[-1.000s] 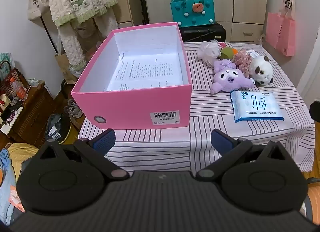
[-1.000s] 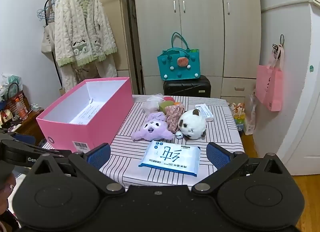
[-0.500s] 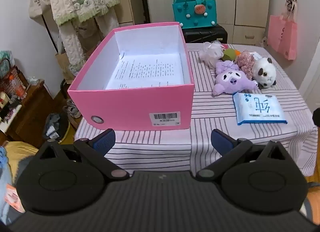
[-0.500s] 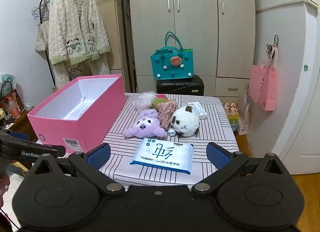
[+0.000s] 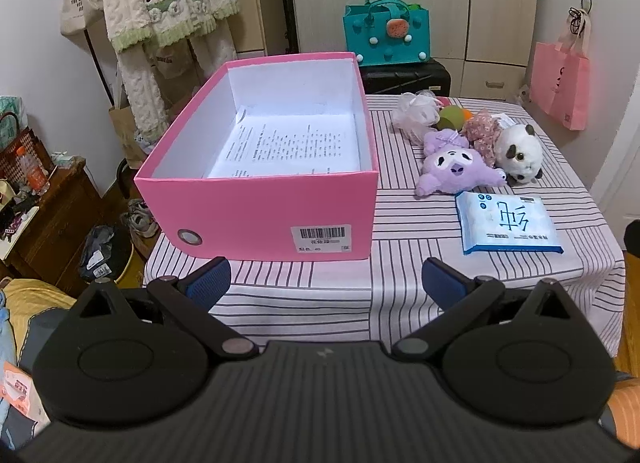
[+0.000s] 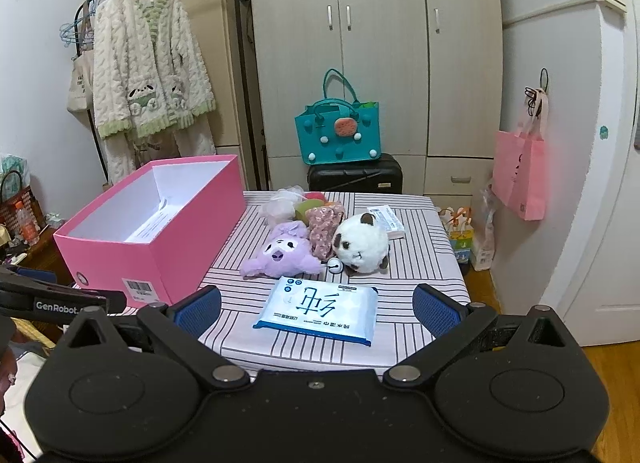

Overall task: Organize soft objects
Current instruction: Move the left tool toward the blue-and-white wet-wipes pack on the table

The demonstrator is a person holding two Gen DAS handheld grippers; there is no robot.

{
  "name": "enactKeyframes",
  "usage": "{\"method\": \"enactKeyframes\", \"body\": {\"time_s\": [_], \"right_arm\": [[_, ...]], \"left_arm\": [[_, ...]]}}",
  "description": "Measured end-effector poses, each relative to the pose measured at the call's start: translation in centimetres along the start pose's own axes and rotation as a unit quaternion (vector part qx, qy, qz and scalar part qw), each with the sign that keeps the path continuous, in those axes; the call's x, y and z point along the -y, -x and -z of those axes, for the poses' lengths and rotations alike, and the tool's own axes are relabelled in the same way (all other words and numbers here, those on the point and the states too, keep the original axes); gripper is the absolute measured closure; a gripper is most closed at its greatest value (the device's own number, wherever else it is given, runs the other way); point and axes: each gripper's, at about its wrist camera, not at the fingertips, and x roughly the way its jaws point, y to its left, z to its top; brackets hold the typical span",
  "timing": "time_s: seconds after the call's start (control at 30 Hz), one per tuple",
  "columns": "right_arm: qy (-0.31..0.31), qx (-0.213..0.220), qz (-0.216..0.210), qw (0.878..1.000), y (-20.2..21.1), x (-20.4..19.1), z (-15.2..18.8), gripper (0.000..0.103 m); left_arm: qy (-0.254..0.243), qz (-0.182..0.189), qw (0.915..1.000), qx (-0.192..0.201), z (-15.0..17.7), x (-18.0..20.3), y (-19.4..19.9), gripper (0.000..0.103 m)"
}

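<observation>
An open pink box [image 5: 256, 215] [image 6: 152, 251] with a printed sheet inside stands on the left of the striped table [image 5: 400, 279]. To its right lie a purple plush [image 5: 452, 169] [image 6: 282, 253], a panda plush [image 5: 518, 153] [image 6: 362, 243], a floral fabric piece [image 6: 322, 223], a white mesh puff [image 5: 412, 113] and a green toy [image 5: 450, 117]. A blue wipes pack [image 5: 506, 223] [image 6: 320, 309] lies nearest. My left gripper [image 5: 326, 283] is open before the box. My right gripper [image 6: 316, 307] is open, just short of the pack. Both are empty.
A small white packet [image 6: 386, 219] lies at the table's far right. Behind stand a black suitcase [image 6: 354, 177] with a teal bag [image 6: 338, 135], and wardrobes. A pink bag [image 6: 520, 175] hangs right. A clothes rack [image 6: 148, 75] and cluttered low cabinet [image 5: 44, 219] are left.
Both grippers drifted slightly; the table and its objects sit a little lower and closer in the right wrist view. Nothing on the table moved. Both grippers stayed open.
</observation>
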Motion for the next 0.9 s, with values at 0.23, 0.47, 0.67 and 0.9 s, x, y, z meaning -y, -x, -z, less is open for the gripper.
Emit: {"method": "enactKeyframes", "body": {"time_s": [0.23,0.47,0.67,0.9], "right_arm": [[-0.010,-0.001,0.003,1.000,-0.1,0.8,0.3,0.000],[-0.011,0.001,0.004,1.000,0.0,1.2,0.5,0.000],[-0.005,0.010,0.000,1.000,0.2,1.2,1.0,0.000],[0.007,0.033,0.002,0.999,0.6,0.9,1.6,0.000]], "left_arm": [[-0.005,0.000,1.0000,0.002,0.3,0.4,0.4,0.000],[-0.010,-0.002,0.9998,0.015,0.6,0.8,1.1,0.000],[-0.016,-0.016,0.9990,0.039,1.2,1.1,1.0,0.000],[0.016,0.023,0.9971,0.071,2.2,0.2,1.0,0.000]]}}
